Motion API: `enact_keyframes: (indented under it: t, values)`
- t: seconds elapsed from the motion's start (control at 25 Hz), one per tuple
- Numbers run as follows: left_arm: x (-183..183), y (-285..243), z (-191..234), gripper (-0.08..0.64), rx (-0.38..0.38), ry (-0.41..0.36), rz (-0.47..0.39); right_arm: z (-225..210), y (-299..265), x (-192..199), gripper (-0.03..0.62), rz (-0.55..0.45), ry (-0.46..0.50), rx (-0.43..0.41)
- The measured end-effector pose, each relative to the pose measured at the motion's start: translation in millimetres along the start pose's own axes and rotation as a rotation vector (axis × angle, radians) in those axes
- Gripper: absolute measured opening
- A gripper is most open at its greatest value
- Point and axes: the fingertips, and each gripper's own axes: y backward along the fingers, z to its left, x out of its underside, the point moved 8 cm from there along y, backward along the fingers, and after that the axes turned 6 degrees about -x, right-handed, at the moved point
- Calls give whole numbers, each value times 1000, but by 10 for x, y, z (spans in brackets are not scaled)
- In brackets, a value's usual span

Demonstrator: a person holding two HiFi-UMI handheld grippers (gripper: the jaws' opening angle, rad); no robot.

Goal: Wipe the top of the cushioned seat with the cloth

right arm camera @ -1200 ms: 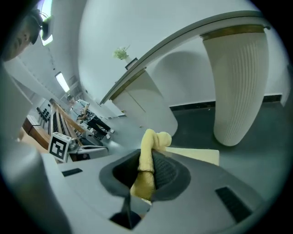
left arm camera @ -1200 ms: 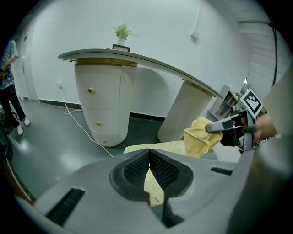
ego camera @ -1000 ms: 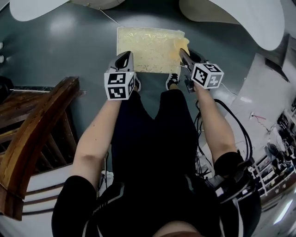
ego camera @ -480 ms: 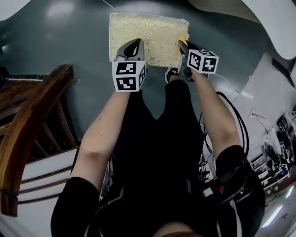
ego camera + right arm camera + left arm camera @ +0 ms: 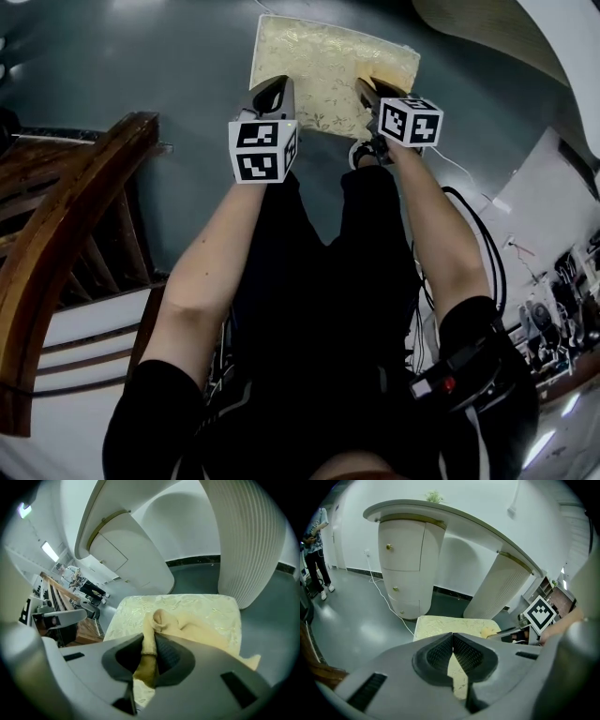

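Grey floor [image 5: 141,75] spreads under both tongs, and just ahead of them stands the pale gold cushioned seat [image 5: 319,66]. Dark wooden furniture [image 5: 66,234] looms off to the outer side of the left tongs [image 5: 453,639]. On the seat's top, over on the right tongs [image 5: 149,641] side, the yellow cloth [image 5: 161,620] lies bunched, with a fold pinched tight between those tongs. The left tongs hover over the seat's near edge, clenched tip to tip on nothing.
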Motion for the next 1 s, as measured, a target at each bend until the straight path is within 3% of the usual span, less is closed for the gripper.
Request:
enact_keyframes:
  t: [0.48, 0.72, 1.0]
  values:
    - [42, 92, 625, 5, -26, 27, -9, 668, -643, -166, 63, 36, 44, -60]
    - [42, 151, 904, 5, -41, 77, -21, 995, -918, -248, 63, 62, 117, -89]
    - [98, 222, 1172, 5, -130, 113, -57, 1290, -1214, -365, 61, 95, 140, -135]
